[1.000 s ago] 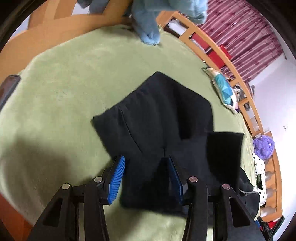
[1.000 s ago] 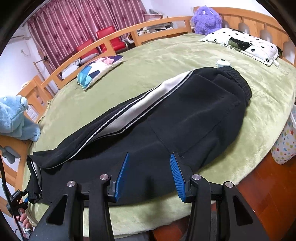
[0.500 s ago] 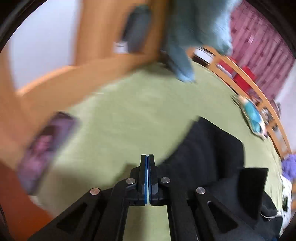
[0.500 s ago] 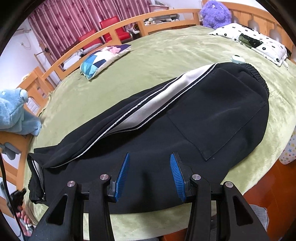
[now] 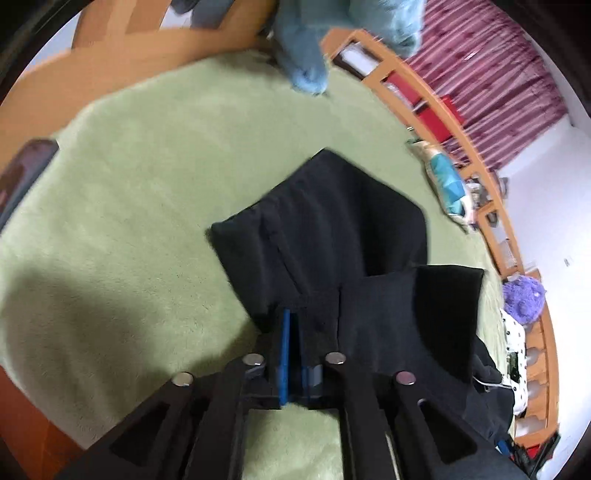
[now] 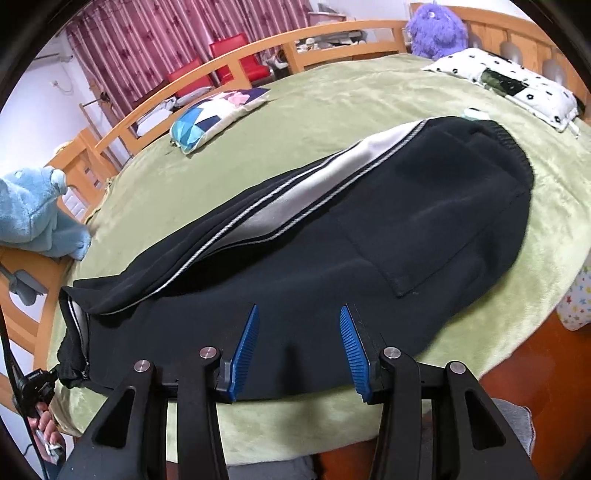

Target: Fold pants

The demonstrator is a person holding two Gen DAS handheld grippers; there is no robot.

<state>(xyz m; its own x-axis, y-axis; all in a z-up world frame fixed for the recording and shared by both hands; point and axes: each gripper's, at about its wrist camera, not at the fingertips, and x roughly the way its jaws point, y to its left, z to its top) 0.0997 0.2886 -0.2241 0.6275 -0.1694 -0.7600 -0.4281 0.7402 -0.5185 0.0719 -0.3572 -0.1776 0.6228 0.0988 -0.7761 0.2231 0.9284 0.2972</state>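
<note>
A home bedroom: a green blanket [image 6: 332, 110] covers a wooden-railed bed [image 6: 332, 31], with pillows [image 6: 517, 85], plush toys [image 6: 437, 27] and maroon curtains [image 6: 147, 40] behind.

Left hand-held gripper [image 5: 293, 343] pinches the black pants [image 5: 332, 236] hem on the green blanket [image 5: 147, 166]

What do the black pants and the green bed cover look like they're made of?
The pants: a matte black knit, probably sweatpant jersey or fleece; it drapes in soft folds, has a ribbed waistband, and carries a smoother, faintly shiny pale side stripe. The green bed cover: a plush, short-pile fleece or velvety fabric, judging by its fuzzy matte nap and uneven shading. The exact fibre of either cannot be told.
</note>
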